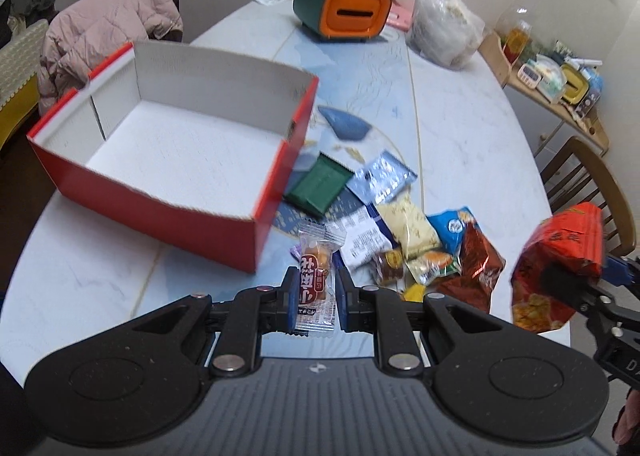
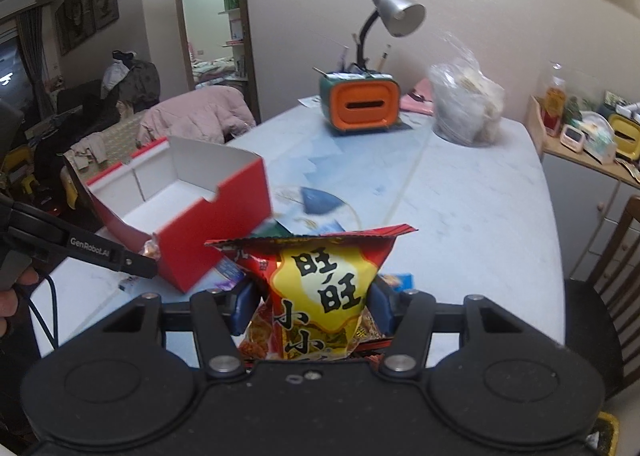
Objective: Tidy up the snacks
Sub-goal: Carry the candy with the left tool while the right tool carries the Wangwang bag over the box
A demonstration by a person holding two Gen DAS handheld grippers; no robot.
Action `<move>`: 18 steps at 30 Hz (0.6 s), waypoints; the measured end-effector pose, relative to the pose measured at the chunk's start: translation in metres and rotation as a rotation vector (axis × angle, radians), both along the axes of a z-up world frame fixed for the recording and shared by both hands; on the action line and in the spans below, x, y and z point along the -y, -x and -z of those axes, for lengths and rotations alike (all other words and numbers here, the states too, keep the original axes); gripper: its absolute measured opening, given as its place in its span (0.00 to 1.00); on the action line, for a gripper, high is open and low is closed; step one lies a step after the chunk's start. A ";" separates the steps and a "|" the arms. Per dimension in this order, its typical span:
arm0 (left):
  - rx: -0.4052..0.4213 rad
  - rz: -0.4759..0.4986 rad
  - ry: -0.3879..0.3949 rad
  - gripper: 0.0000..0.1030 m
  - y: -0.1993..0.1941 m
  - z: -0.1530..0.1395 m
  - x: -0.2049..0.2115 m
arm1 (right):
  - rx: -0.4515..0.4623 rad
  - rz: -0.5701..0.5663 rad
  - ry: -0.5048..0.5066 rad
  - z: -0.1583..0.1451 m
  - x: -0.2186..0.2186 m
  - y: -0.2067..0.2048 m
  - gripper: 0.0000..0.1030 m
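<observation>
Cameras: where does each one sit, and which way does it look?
Left wrist: sits on the left gripper, looking forward over its jaws at a small snack packet, the red box and the snack pile; the right gripper shows at right.
Right wrist: sits on the right gripper, looking at its red-and-yellow snack bag; the left gripper shows at left.
Shared: box, table, green-and-orange holder.

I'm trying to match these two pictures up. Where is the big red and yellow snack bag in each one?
Left wrist view: the red and yellow snack bag is at the far right edge, held up by the right gripper, beyond the snack pile.
Right wrist view: the same bag fills the bottom centre, clamped between that gripper's fingers.
Shared landmark: the open red box, left of the bag in both.
</observation>
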State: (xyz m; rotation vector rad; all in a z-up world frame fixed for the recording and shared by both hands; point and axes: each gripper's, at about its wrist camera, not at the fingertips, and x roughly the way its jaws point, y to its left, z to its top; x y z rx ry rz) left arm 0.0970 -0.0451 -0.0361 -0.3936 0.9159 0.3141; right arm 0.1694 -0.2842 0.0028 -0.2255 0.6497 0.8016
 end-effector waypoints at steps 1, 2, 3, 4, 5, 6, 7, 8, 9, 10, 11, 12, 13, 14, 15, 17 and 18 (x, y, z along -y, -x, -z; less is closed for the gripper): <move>0.005 0.006 0.001 0.18 0.001 -0.003 -0.006 | 0.000 -0.003 -0.004 -0.002 -0.008 0.002 0.54; 0.009 0.012 0.002 0.18 0.002 -0.006 -0.013 | 0.001 -0.008 -0.007 -0.004 -0.017 0.004 0.54; 0.013 0.015 0.001 0.18 0.003 -0.008 -0.020 | 0.004 -0.012 -0.008 -0.006 -0.026 0.006 0.54; 0.017 0.019 0.000 0.18 0.004 -0.011 -0.027 | 0.009 -0.018 -0.007 -0.008 -0.035 0.009 0.54; 0.020 0.023 -0.001 0.18 0.005 -0.013 -0.034 | 0.015 -0.023 -0.005 -0.010 -0.044 0.011 0.54; 0.023 0.026 -0.002 0.18 0.006 -0.015 -0.042 | 0.020 -0.027 -0.003 -0.012 -0.054 0.013 0.54; 0.026 0.029 -0.004 0.18 0.007 -0.016 -0.050 | 0.025 -0.032 -0.003 -0.013 -0.064 0.015 0.54; 0.030 0.031 -0.005 0.18 0.008 -0.018 -0.057 | 0.033 -0.036 -0.002 -0.015 -0.073 0.017 0.54; 0.033 0.033 -0.008 0.18 0.009 -0.019 -0.065 | 0.043 -0.040 -0.001 -0.016 -0.084 0.019 0.54; 0.037 0.034 -0.011 0.18 0.010 -0.021 -0.072 | 0.052 -0.045 0.002 -0.016 -0.093 0.021 0.54; 0.041 0.035 -0.014 0.18 0.011 -0.022 -0.080 | 0.057 -0.049 0.005 -0.017 -0.103 0.023 0.54; 0.043 0.036 -0.017 0.18 0.012 -0.023 -0.088 | 0.061 -0.053 0.006 -0.018 -0.113 0.025 0.54; 0.045 0.038 -0.020 0.18 0.012 -0.023 -0.095 | 0.062 -0.055 0.007 -0.018 -0.122 0.026 0.54; 0.046 0.038 -0.022 0.18 0.013 -0.024 -0.104 | 0.063 -0.059 0.008 -0.018 -0.132 0.027 0.54; 0.047 0.037 -0.024 0.18 0.015 -0.025 -0.111 | 0.066 -0.064 0.009 -0.019 -0.141 0.028 0.54; 0.047 0.036 -0.026 0.18 0.015 -0.025 -0.127 | 0.072 -0.069 0.015 -0.019 -0.162 0.029 0.54; 0.046 0.035 -0.027 0.18 0.015 -0.026 -0.135 | 0.075 -0.075 0.015 -0.019 -0.171 0.029 0.54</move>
